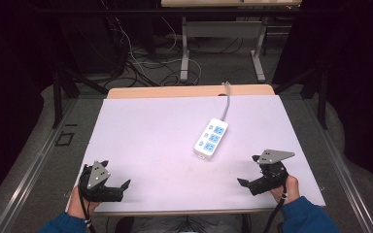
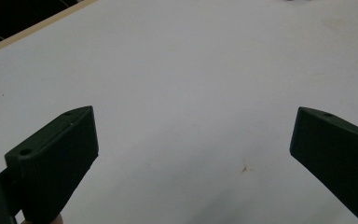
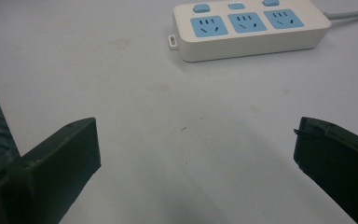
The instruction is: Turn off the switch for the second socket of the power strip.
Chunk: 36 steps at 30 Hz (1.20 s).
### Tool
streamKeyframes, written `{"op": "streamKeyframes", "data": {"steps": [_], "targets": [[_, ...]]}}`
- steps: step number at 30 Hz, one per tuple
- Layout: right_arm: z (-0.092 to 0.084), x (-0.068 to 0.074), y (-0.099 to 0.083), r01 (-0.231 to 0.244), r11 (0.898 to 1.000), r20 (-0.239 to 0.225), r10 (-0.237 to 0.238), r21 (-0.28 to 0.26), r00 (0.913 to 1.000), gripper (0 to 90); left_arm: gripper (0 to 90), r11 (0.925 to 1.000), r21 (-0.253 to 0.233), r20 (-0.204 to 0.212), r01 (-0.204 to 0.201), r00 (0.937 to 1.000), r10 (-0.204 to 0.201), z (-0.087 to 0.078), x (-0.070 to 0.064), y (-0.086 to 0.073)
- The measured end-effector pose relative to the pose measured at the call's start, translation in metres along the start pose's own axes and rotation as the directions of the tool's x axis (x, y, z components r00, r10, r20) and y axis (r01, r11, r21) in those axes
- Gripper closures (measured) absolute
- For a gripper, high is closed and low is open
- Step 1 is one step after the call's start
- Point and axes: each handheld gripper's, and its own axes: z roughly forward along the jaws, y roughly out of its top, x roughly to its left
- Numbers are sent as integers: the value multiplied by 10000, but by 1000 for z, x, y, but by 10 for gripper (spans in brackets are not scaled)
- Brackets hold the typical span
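we see the power strip (image 1: 211,139) lying flat on the table (image 1: 141,145), its grey cord (image 1: 226,102) trailing off the far edge. nearer us than the strip, the right gripper (image 1: 249,170) and left gripper (image 1: 115,174) both stand wide apart, empty. we judge the strip rigid, light and smooth-sided; best pinched across its narrow width, mid-body.
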Motion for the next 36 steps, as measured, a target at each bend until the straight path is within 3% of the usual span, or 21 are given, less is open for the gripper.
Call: {"op": "streamKeyframes", "data": {"steps": [8, 23, 26, 27, 36], "targets": [[0, 0, 1, -55, 10000, 6, 55, 58, 10000, 1, 11, 9997, 102, -44, -209, 9998, 210, 0, -1, 0], [4, -3, 7, -10, 9999, 262, 7, 103, 9997, 8, 12, 9998, 123, -3, -183, 9998, 183, 3, -2, 0], [6, -4, 9, 66, 9999, 266, -68, 77, 9996, 10, 12, 9993, 150, -102, -349, 9993, 351, 2, -1, 1], [6, -4, 10, 22, 9999, 276, -26, 127, 9996, 10, 12, 9998, 123, -11, -155, 9999, 155, 3, -2, 0], [10, -6, 18, 125, 9999, 351, -127, 80, 9993, 12, 11, 9993, 172, -126, -326, 9994, 328, 3, 0, 1]]}}
